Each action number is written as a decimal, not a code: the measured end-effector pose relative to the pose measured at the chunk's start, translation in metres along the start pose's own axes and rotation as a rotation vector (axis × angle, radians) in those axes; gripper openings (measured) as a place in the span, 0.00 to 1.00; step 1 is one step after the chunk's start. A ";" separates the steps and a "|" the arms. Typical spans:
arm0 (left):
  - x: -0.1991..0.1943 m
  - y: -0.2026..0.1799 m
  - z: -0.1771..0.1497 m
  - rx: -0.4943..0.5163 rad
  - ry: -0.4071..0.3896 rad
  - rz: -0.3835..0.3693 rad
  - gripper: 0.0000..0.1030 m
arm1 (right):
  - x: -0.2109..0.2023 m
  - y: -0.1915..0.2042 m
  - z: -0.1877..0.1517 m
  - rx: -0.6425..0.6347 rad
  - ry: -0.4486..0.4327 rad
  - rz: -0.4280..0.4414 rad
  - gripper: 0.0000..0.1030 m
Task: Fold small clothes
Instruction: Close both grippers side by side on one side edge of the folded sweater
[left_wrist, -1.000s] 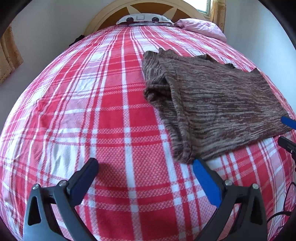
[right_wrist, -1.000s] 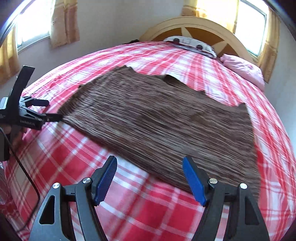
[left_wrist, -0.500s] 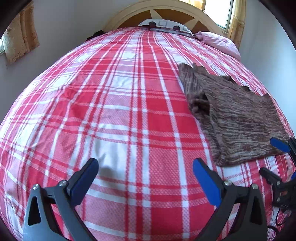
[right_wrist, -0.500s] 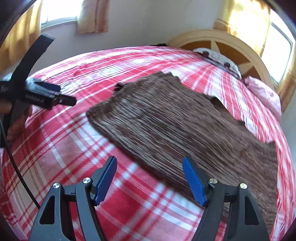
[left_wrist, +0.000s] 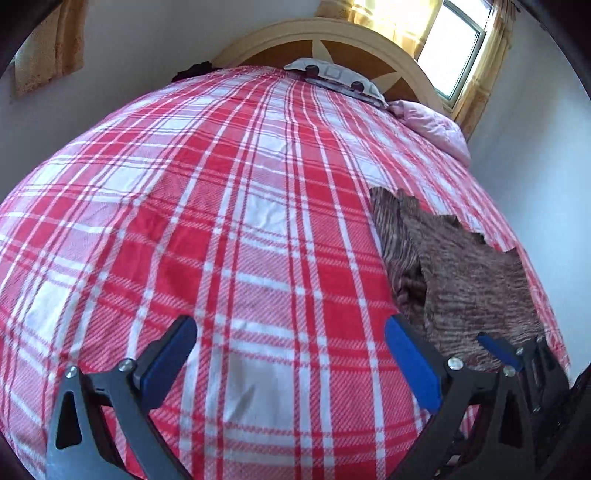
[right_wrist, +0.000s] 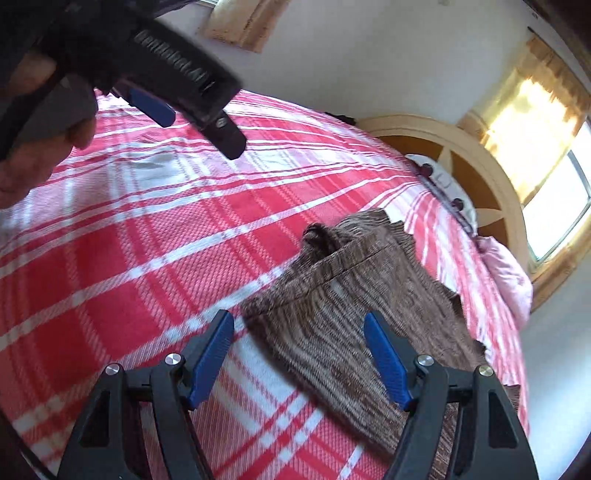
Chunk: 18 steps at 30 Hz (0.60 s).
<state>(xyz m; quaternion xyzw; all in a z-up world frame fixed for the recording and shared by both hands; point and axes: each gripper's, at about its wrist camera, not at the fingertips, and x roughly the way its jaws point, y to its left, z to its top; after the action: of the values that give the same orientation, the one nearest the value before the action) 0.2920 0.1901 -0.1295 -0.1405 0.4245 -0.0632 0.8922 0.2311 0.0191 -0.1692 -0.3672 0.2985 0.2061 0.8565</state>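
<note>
A brown knitted garment (right_wrist: 354, 314) lies flat on a bed covered with a red and white plaid bedspread (left_wrist: 229, 236), toward the right side of the bed as the left wrist camera sees it, with one strip of its left edge folded over on top of itself. In the right wrist view the right gripper (right_wrist: 299, 360) hovers over the near corner of the garment, its blue-padded fingers (right_wrist: 210, 356) standing well apart and its jaws closing; the knit lies below and between the pads but neither pad presses on it, so nothing is held. The left gripper (left_wrist: 291, 358) points down at bare bedspread to the left of the garment, its two blue pads spread wide with only plaid cloth between them, gripping nothing. In the right wrist view the left gripper appears again at the upper left, blurred, with a person's hand (right_wrist: 33, 147) around its handle, well apart from the garment. At the far end of the bed stands a curved wooden headboard (left_wrist: 354, 40), with a white patterned pillow (left_wrist: 332, 75) against it and a pink pillow (left_wrist: 432, 125) beside that, near a sunlit window (left_wrist: 458, 48) hung with yellow curtains.
</note>
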 end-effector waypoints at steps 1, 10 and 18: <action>0.005 -0.002 0.004 -0.003 0.002 -0.025 1.00 | 0.000 0.000 0.000 -0.002 0.000 -0.005 0.64; 0.055 -0.043 0.049 0.050 0.064 -0.210 1.00 | 0.006 -0.005 -0.005 0.049 0.010 0.033 0.34; 0.099 -0.081 0.073 0.091 0.108 -0.256 0.99 | 0.008 -0.003 -0.008 0.056 0.011 0.026 0.28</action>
<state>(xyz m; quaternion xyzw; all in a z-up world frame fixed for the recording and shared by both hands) 0.4115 0.1044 -0.1345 -0.1491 0.4471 -0.2032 0.8583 0.2353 0.0124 -0.1771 -0.3404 0.3138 0.2066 0.8620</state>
